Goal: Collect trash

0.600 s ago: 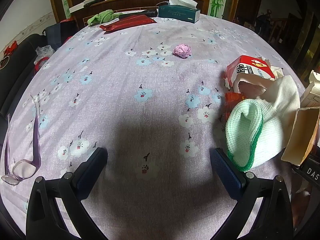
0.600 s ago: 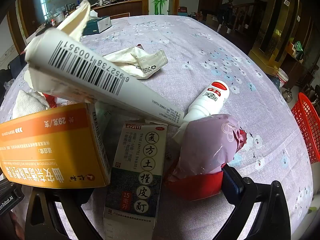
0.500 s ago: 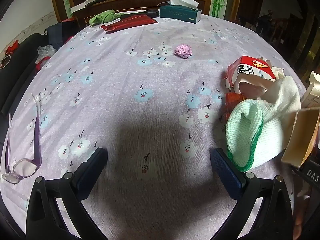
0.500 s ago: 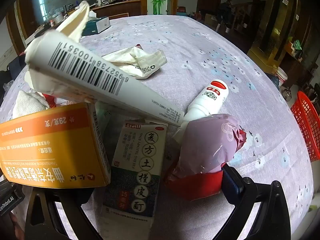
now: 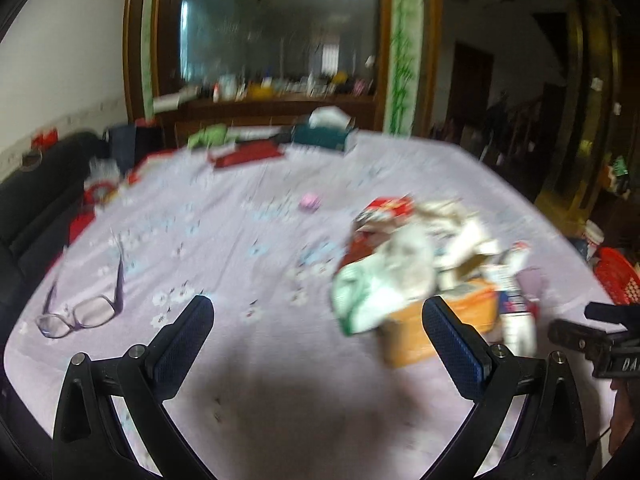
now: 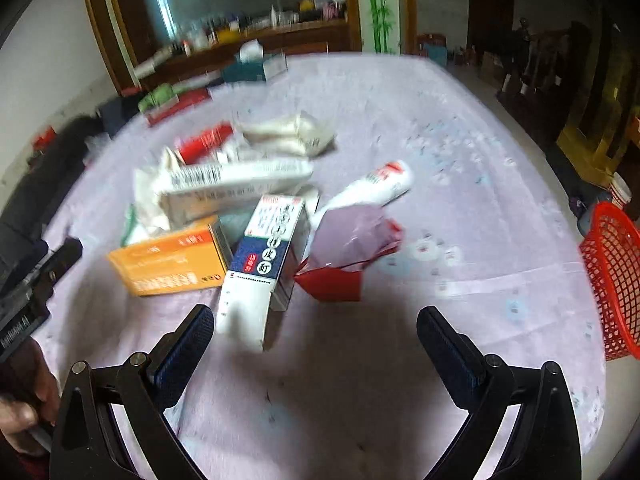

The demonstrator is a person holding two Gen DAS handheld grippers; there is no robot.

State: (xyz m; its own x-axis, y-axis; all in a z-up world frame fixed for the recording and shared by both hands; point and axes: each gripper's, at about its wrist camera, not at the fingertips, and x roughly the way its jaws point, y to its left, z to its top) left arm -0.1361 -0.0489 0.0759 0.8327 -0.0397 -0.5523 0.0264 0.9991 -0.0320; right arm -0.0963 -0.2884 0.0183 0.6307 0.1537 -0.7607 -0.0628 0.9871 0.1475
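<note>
Right wrist view shows the right tongs (image 6: 316, 320) spread apart and empty at the bottom of the frame, above the worktop (image 6: 460, 168). A trash pile sits centre-left: an orange box (image 6: 168, 260), a blue-and-white carton (image 6: 264, 260), a white bottle (image 6: 376, 184). A red basket (image 6: 614, 280) stands at the right edge. Left wrist view, blurred, shows the left tongs (image 5: 318, 316) apart and empty, glasses (image 5: 84, 308) at lower left.

Home dining room: floral tablecloth (image 5: 280, 352), cluttered wooden sideboard (image 5: 280, 108).
</note>
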